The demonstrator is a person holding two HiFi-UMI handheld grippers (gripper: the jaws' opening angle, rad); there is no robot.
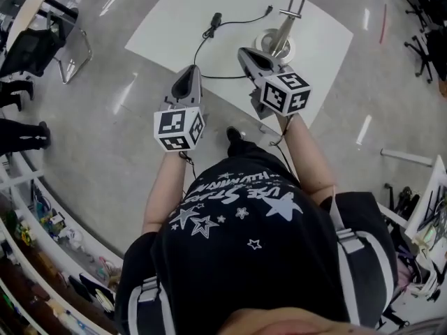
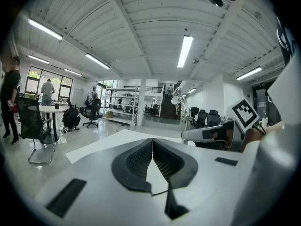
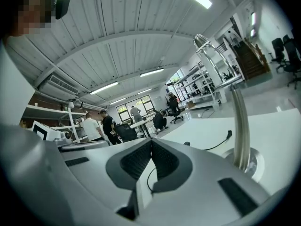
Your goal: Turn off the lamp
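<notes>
Two grippers are out ahead of me, one per hand, side by side and apart. On my left gripper point(image 1: 190, 72) the fingers are clenched, ribbed pads pressed tip to tip, with nothing between them. On my right gripper point(image 1: 243, 51) the fingers are likewise closed on each other and empty. Through the small gap behind their tips only floor covering and a loop of wire show.

Noted the lamp point(image 1: 279, 37): round base and bright metal stem, standing on the white mat point(image 1: 174, 19). The base sits just beyond my right fingertips and slightly to their right, not touching them. From my left fingers it lies ahead and off to the right, past the right gripper.

In the right gripper view the stem point(image 3: 241, 126) rises close on the right of the fingers. It bends over to a small head point(image 3: 202, 40) high above them. I cannot tell whether it is lit.

A black cable point(image 1: 207, 32) trails over the mat ahead of both sets of fingers, running left from the base side. A dark lump sits along it, and a loose end lies on the mat.

Far ahead of the right fingers several people point(image 3: 101, 126) stand about. Ahead and left of the left fingers is a black chair point(image 2: 35, 126).
</notes>
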